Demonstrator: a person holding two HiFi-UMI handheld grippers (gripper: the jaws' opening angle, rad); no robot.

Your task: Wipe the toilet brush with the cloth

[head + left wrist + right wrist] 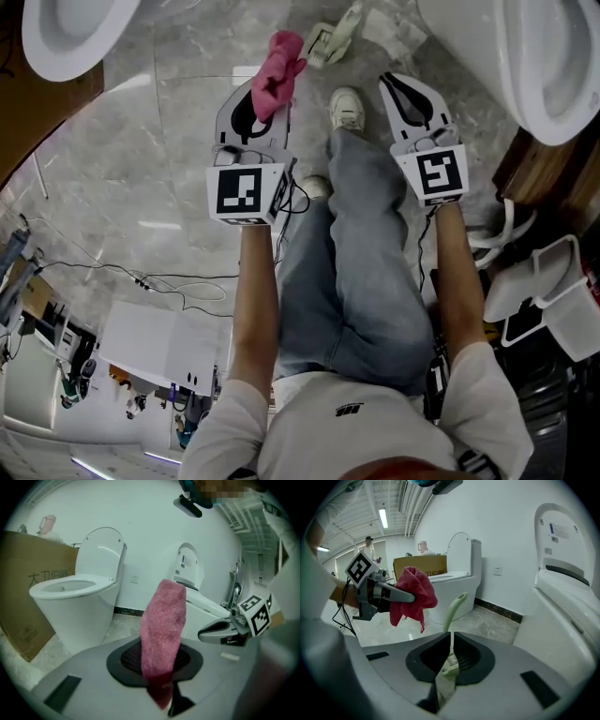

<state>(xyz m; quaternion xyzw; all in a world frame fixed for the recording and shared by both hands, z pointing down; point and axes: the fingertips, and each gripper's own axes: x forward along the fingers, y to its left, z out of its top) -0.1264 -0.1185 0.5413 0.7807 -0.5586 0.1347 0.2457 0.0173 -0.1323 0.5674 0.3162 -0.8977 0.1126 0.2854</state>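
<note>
A pink cloth (279,70) hangs from my left gripper (265,92), which is shut on it. In the left gripper view the cloth (161,630) stands up out of the pinched jaws of the left gripper (161,688). The pale green toilet brush (330,39) lies on the marble floor ahead of both grippers. My right gripper (398,84) hovers to the right of it with its jaws a narrow slit apart and nothing clearly held. In the right gripper view, the brush (457,606) shows through the slit of the right gripper (445,667), with the cloth (412,597) to the left.
White toilets stand at the left (66,37) and right (534,66). A shoe and trouser leg (349,108) lie between my arms. Cables (141,281) trail on the floor at left, white bins (562,300) stand at right, and a cardboard box (23,611) sits behind the left toilet.
</note>
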